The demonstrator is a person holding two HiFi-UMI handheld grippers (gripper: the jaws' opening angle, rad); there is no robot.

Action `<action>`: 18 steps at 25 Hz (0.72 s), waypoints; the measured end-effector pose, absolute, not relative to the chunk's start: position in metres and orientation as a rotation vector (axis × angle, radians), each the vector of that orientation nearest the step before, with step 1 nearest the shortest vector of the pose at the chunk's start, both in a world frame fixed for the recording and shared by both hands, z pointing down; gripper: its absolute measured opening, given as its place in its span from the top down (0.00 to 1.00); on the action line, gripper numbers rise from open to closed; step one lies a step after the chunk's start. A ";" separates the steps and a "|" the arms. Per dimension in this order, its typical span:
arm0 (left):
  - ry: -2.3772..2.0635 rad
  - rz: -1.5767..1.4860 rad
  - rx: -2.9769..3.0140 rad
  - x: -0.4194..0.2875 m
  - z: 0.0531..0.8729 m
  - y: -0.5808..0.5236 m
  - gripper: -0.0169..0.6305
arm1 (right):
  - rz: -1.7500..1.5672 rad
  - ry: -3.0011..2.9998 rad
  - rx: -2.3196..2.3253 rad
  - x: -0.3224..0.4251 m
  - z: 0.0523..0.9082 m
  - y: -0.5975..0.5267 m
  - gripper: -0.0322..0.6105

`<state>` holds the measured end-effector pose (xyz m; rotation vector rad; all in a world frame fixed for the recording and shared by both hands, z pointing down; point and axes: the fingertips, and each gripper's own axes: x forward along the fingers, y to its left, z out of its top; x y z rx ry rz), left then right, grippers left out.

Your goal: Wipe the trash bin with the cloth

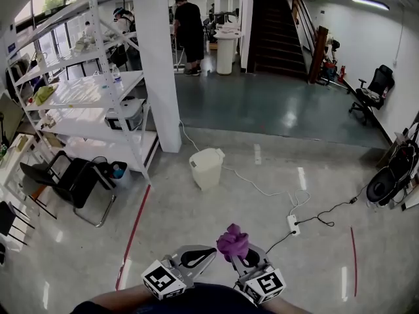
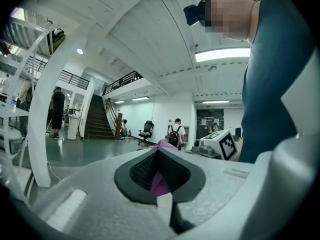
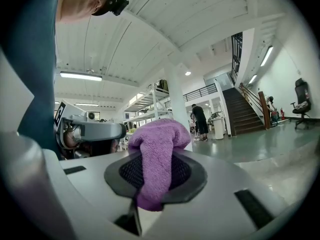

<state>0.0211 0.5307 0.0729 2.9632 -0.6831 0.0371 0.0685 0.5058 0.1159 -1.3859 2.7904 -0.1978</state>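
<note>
While both hung low over the floor | right tongs clamped on purple cloth | left tongs together beside them | white trash bin well apart ahead

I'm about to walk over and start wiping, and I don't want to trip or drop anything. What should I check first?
1. Cloth held: ok. The purple cloth is clamped in the right gripper.
2. Left gripper free: cannot tell. Its jaws are together, but a purple sliver shows between them.
3. Trash bin within reach: not ok. It stands on the floor well ahead, near the white pillar.
4. Bin upright: ok.
5. Path clear: not ok. A white cable trails past the bin to a power strip.
</note>
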 end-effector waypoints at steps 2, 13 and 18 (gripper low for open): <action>-0.695 0.045 2.966 0.029 0.077 0.531 0.98 | -0.196 2.794 -1.381 0.078 0.119 0.504 0.83; -0.690 -0.001 2.929 0.034 0.081 0.478 0.98 | -0.230 2.805 -1.415 0.083 0.126 0.454 0.83; -0.646 -0.009 2.962 0.010 0.081 0.421 0.98 | -0.222 2.792 -1.460 0.059 0.128 0.402 0.83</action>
